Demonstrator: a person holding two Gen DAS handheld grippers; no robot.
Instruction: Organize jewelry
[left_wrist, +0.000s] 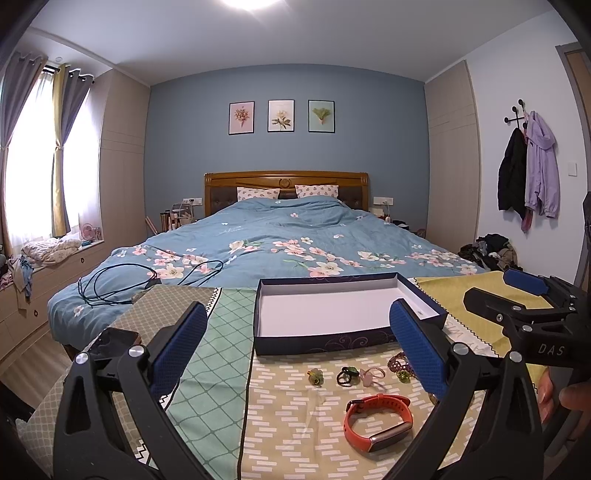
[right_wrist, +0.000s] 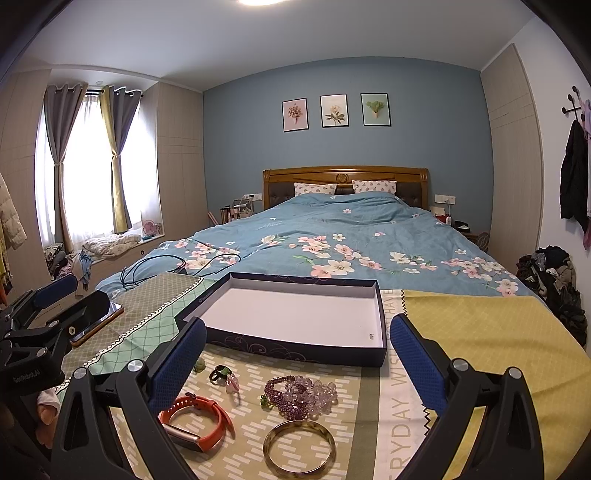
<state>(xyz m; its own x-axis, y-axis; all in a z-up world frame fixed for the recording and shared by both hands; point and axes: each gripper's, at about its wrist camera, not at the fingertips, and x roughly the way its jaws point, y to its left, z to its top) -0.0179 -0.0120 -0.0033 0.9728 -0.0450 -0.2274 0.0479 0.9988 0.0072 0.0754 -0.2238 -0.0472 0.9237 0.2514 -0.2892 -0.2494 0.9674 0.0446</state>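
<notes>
An empty dark blue box (left_wrist: 332, 338) with a white inside (right_wrist: 295, 314) lies on patterned cloths at the foot of the bed. In front of it lie an orange wristband (left_wrist: 376, 421) (right_wrist: 199, 424), small rings (left_wrist: 347, 376) (right_wrist: 220, 373), a pink ring (right_wrist: 232, 384), purple and clear bead bracelets (right_wrist: 303, 397) and a brownish bangle (right_wrist: 299, 448). My left gripper (left_wrist: 299, 350) is open and empty above the jewelry. My right gripper (right_wrist: 297, 362) is open and empty above the bracelets; it also shows in the left wrist view (left_wrist: 517, 295).
A phone (right_wrist: 98, 325) lies on the cloth to the left, next to a dark cable (left_wrist: 122, 284) on the bed's floral blue quilt (left_wrist: 295, 236). A yellow cloth (right_wrist: 480, 332) covers the right side. A clothes pile (right_wrist: 554, 284) lies on the floor at right.
</notes>
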